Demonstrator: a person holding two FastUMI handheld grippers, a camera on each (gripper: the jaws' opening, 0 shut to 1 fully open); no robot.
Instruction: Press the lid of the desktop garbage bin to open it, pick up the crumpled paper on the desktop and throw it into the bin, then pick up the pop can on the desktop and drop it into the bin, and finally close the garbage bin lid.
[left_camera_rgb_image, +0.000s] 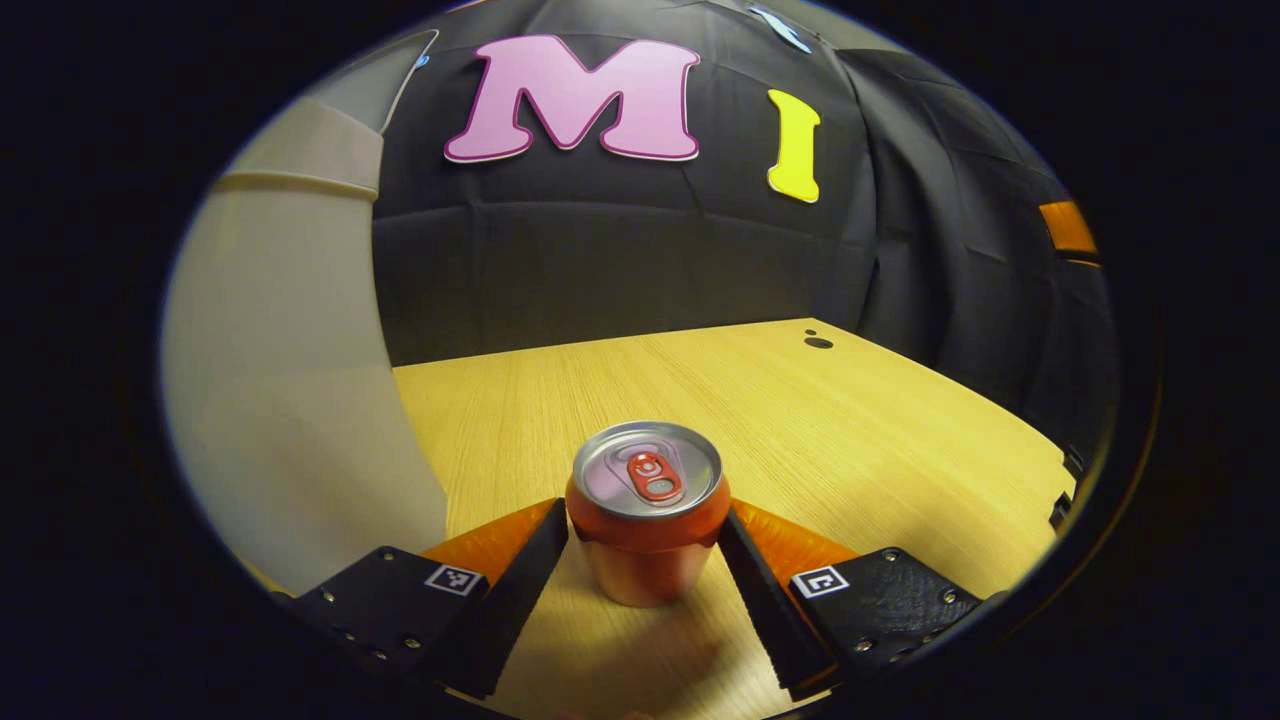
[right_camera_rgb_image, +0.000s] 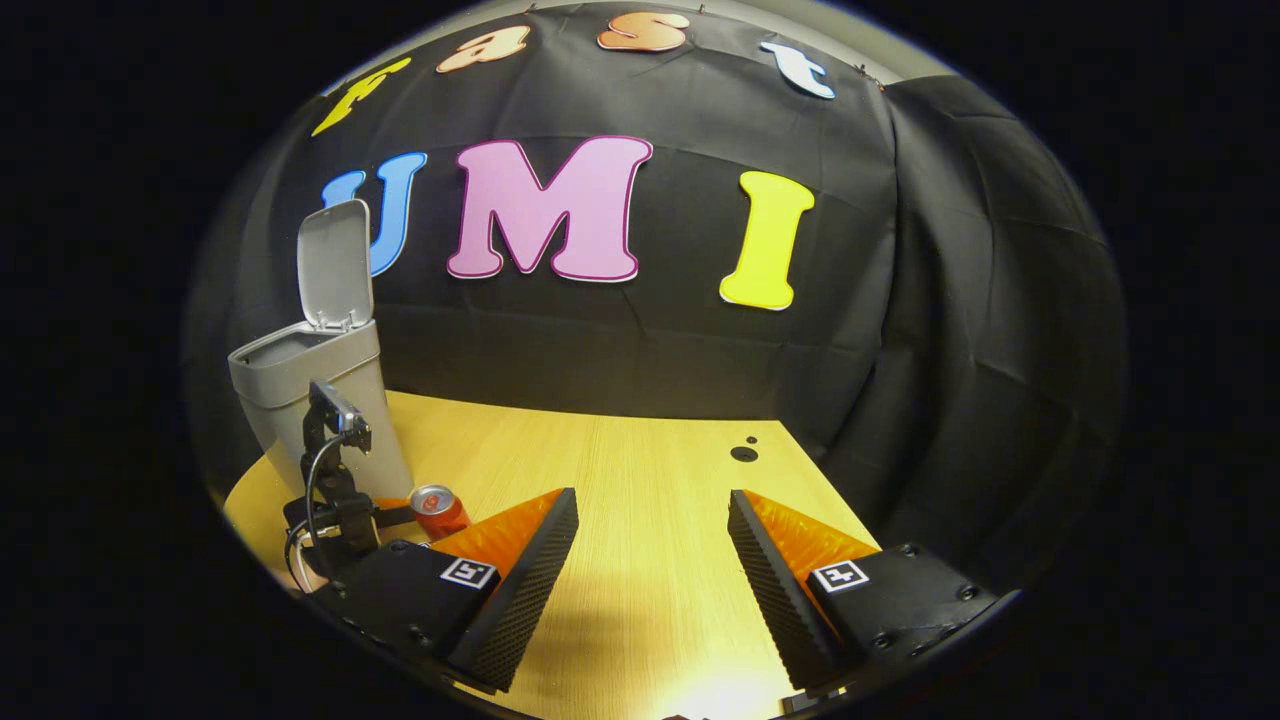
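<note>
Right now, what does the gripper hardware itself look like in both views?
Both grippers share one build. The left gripper and right gripper each have two wedge-shaped fingers on dark bolted blocks, and each block carries a small square black-and-white tag. The right gripper's pads are ribbed. Seen from the right gripper view, the left gripper carries a small camera on a post with looped cables.

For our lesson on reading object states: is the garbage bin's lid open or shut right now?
Open. In the right gripper view the lid stands upright, hinged back above the garbage bin, and the bin's top opening is uncovered.
</note>
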